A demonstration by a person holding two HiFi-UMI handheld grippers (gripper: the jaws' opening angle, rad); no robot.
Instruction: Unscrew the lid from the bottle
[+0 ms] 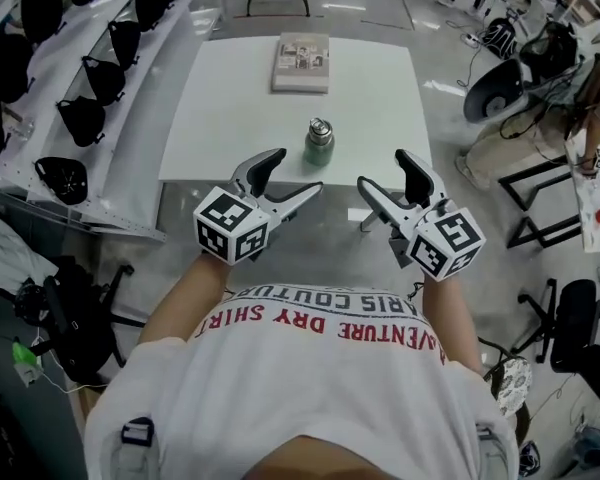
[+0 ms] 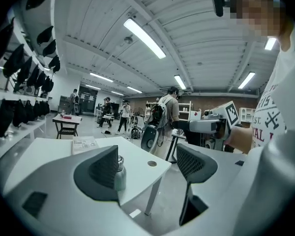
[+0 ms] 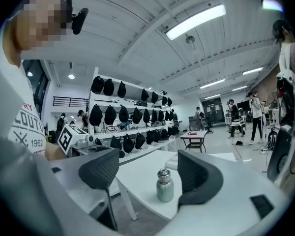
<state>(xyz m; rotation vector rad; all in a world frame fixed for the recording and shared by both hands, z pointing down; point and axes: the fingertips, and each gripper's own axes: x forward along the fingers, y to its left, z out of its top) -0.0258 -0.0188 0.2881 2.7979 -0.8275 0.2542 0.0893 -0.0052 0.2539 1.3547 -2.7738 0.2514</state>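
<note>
1. Hovering at the near edge of the desk (image 1: 230,98), the left gripper (image 1: 295,173) and the right gripper (image 1: 385,171) each have their jaws spread wide, with nothing pinched between the pads.
2. The bottle (image 1: 319,143) stands just ahead of both grippers, in line with the gap that separates them, and touches neither. It sits close to the desk's near edge.
3. Open floor (image 1: 330,238) lies under and between the grippers. The gap between the two sets of fingertips is open.
4. Past the bottle, the white desk top is bare as far as a booklet (image 1: 302,63) lying at the far edge, well beyond either gripper.
5. Off the left gripper's outer side run shelves (image 1: 160,68) carrying black bags (image 1: 80,118). Off the right gripper's outer side stand people (image 3: 255,109) and a small table (image 3: 194,137), well apart from the desk.
6. The bottle is upright with its long axis vertical, and its metallic lid (image 1: 320,126) is seated on top, facing up.
7. In the left gripper view the bottle is partly hidden behind the left-hand jaw. In the right gripper view it shows whole, just inside the right-hand jaw, with clear space around it.
</note>
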